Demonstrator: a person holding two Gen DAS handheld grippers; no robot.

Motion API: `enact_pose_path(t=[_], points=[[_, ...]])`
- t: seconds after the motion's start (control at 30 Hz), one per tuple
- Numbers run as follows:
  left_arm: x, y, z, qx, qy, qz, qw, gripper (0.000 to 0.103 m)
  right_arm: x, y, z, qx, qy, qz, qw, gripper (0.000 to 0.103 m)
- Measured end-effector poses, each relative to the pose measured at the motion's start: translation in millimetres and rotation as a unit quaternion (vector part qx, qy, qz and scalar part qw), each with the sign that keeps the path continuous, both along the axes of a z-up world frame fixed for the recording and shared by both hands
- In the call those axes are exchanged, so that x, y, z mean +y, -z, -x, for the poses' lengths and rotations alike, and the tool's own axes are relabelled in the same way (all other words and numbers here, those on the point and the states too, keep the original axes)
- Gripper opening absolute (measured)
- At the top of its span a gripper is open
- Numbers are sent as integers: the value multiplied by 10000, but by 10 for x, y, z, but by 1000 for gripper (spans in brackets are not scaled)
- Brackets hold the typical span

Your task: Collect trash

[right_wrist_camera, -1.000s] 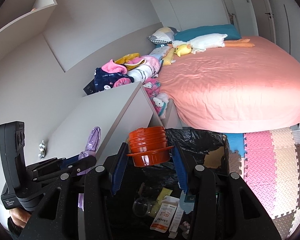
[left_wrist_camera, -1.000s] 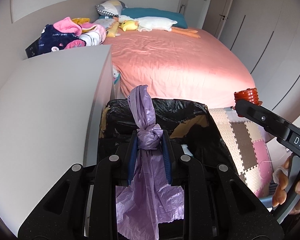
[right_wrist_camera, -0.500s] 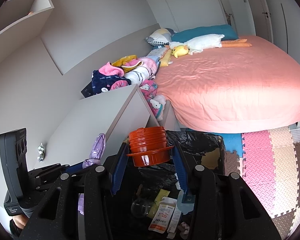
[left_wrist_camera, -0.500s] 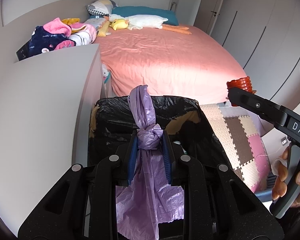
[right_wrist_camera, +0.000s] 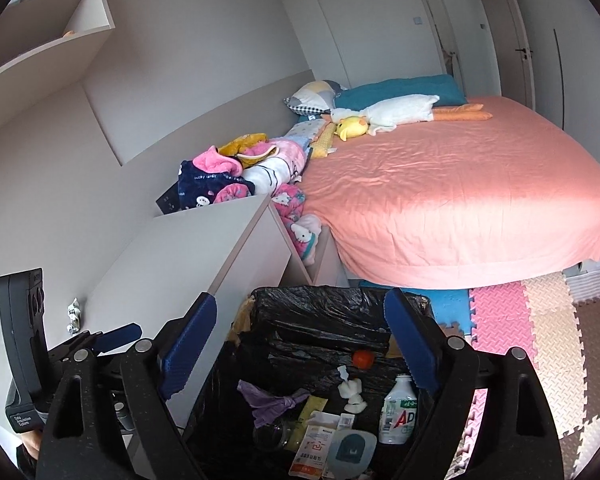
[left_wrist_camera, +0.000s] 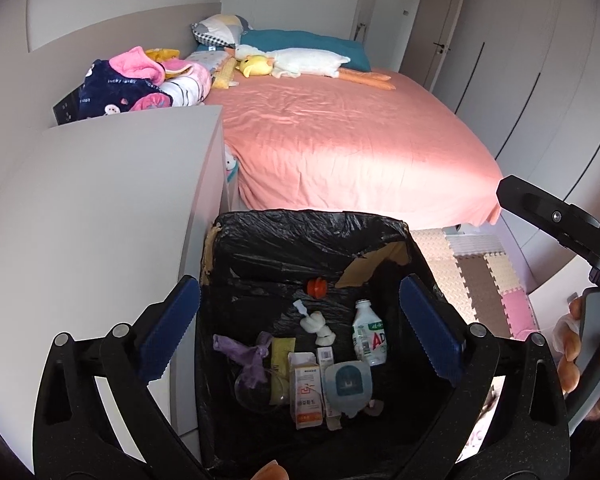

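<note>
Right, both tools empty: left gripper (left_wrist_camera: 298,330) and right gripper (right_wrist_camera: 298,346) spread wide over the bin (left_wrist_camera: 312,220), lower centre, purple bag (left_wrist_camera: 246,358) and orange cups (left_wrist_camera: 316,287) inside. Crumpled wrapper (right_wrist_camera: 73,315), lower left, looks left.

A black liner (left_wrist_camera: 300,236) lines the bin. Inside lie a purple bag (right_wrist_camera: 274,402), an orange-red cup (left_wrist_camera: 316,287) and a white bottle (left_wrist_camera: 369,338) with a green-and-red label. The bedsheet (right_wrist_camera: 452,196) is salmon pink; the floor mats (right_wrist_camera: 540,340) are pink, beige and brown.
</note>
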State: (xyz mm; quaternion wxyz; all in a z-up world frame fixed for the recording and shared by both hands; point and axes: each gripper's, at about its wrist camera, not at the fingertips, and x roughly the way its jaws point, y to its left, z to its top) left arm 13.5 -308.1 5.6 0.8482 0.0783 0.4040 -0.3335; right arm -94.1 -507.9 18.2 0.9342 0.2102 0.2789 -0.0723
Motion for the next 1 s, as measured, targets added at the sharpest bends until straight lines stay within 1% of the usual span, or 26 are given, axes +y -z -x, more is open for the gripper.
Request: enact_pose_path(t=[0.23, 0.37, 0.67, 1.0], points=[[43, -15, 8, -22, -29, 8, 10000, 97, 24, 11, 1, 4, -40, -59, 10000, 86], [54, -3, 6, -10, -39, -51, 10000, 97, 28, 20, -3, 8, -51, -81, 10000, 86], [49, 10, 15, 43, -13, -69, 10000, 97, 64, 46, -13, 46, -44, -31, 10000, 86], [31, 2, 51, -72, 60, -144, 9999, 97, 68, 56, -17, 41, -52, -36, 10000, 86]])
